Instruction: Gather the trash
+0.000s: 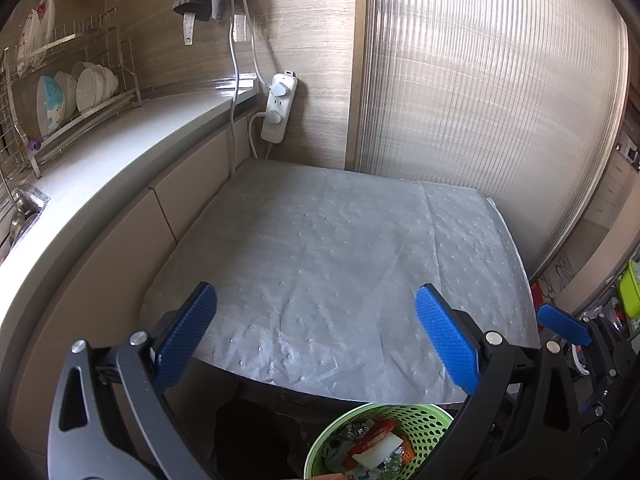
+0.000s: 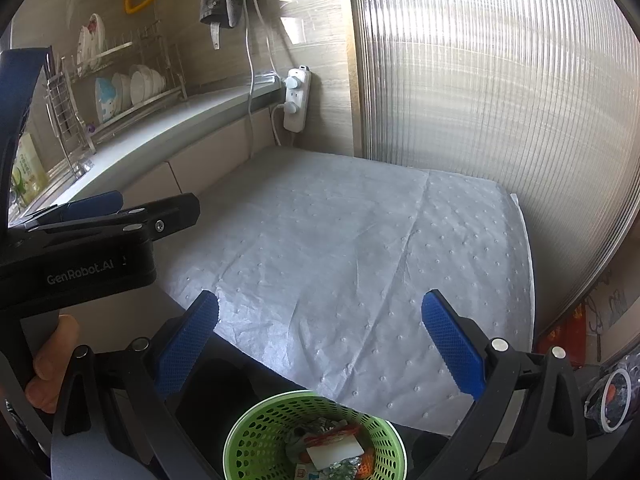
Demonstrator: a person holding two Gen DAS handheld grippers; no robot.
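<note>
Left gripper (image 1: 316, 336) and right gripper (image 2: 320, 340) hover agape above basket (image 2: 256, 432).

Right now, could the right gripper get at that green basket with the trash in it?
Probably yes. The right gripper is open and holds nothing, and the green basket sits just below and in front of its fingers with its top uncovered. Nothing lies between them; the left gripper is off to the side.
</note>
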